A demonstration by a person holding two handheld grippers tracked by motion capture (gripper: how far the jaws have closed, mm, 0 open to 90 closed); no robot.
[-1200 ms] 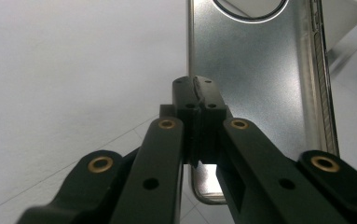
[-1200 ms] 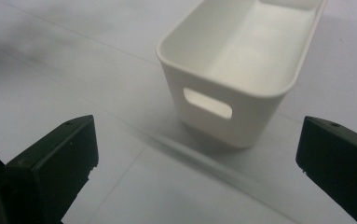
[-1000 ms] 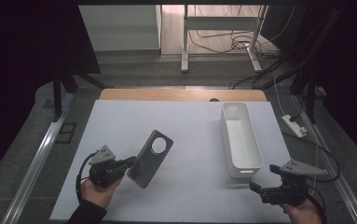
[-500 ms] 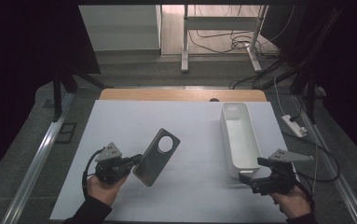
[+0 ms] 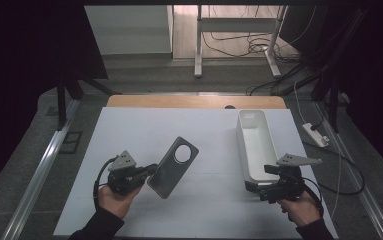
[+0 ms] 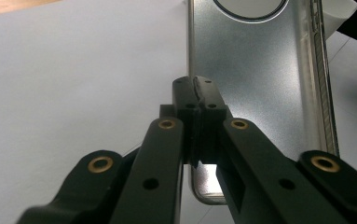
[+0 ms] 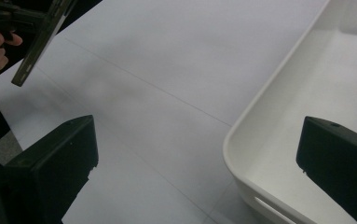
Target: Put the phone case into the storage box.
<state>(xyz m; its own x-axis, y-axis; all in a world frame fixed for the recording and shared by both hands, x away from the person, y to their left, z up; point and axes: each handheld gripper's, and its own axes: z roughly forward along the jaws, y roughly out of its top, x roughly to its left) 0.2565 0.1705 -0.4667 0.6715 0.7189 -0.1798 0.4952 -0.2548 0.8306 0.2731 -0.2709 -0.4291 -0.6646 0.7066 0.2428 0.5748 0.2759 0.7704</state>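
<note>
A grey phone case (image 5: pixel 175 165) with a round camera hole is held by its near short edge in my left gripper (image 5: pixel 151 173), which is shut on it. In the left gripper view the jaws meet on the case's edge (image 6: pixel 195 91), and the case (image 6: pixel 260 65) stretches away from them. A long white tray (image 5: pixel 253 145) lies at the right, lengthwise. My right gripper (image 5: pixel 253 186) stands open at the tray's near end. In the right gripper view (image 7: pixel 199 140) one jaw is over the tray's near corner (image 7: pixel 241 126) and the other over the white mat. The case (image 7: pixel 38 39) shows edge-on and tilted.
A white mat (image 5: pixel 204 130) covers the table, with a wooden edge (image 5: pixel 194 101) at the back. Metal rails run along both sides. A power strip (image 5: pixel 315 134) and cables lie off the table at the right. A table frame and cables stand on the floor behind.
My right gripper has moved left to the tray's near end. My left gripper has shifted slightly right with the case still in it.
</note>
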